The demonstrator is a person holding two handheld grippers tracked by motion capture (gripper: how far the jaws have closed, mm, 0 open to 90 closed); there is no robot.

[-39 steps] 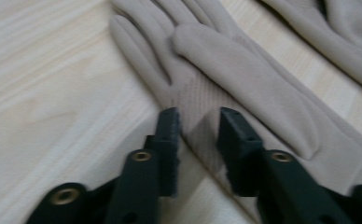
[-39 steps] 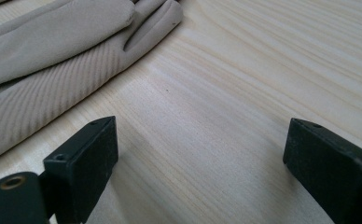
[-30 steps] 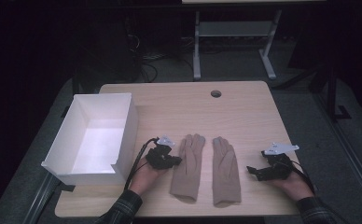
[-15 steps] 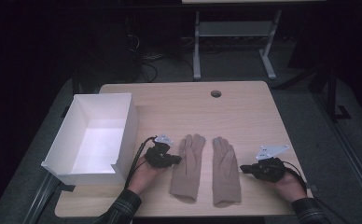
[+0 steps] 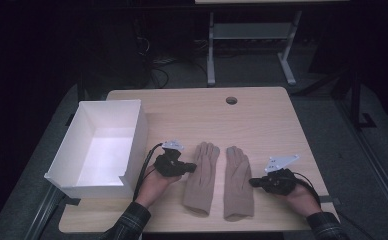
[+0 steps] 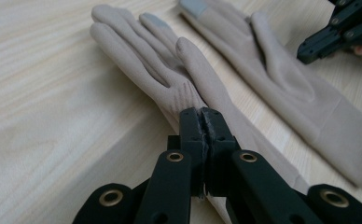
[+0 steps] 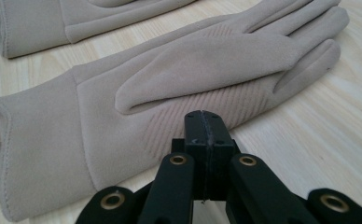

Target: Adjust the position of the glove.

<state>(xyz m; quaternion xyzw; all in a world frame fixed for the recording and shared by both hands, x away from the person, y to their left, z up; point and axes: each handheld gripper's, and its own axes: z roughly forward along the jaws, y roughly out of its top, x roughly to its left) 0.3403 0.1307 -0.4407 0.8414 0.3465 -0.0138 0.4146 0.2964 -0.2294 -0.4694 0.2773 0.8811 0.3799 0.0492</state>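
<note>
Plainly, the work in hand is a pair of beige gloves lying flat and side by side on the desk [image 5: 262, 120], to the right of a white box [image 5: 99, 145]. Starting at the left, the left tool [image 5: 192, 167] has its jaws closed together at the outer edge of the left glove [image 5: 200, 177], just beside the thumb; in the left gripper view the jaws meet with no gap, and whether a fold of cloth is nipped between them I cannot tell. The right glove [image 5: 238, 182] lies close beside the first without touching it, fingers pointing away from the person. The right tool [image 5: 254, 182] sits at that glove's outer edge, jaws pressed shut with nothing visibly between them, its tip over the ribbed palm patch. Both gloves look like thin, soft stretch knit: light, limp, sure to droop and fold when lifted, not fragile, and not slippery on the wood. A pinch on a single layer at the cuff or on the thumb-side edge should hold best; the smooth flat palm offers little to bite unless the cloth is bunched first.
</note>
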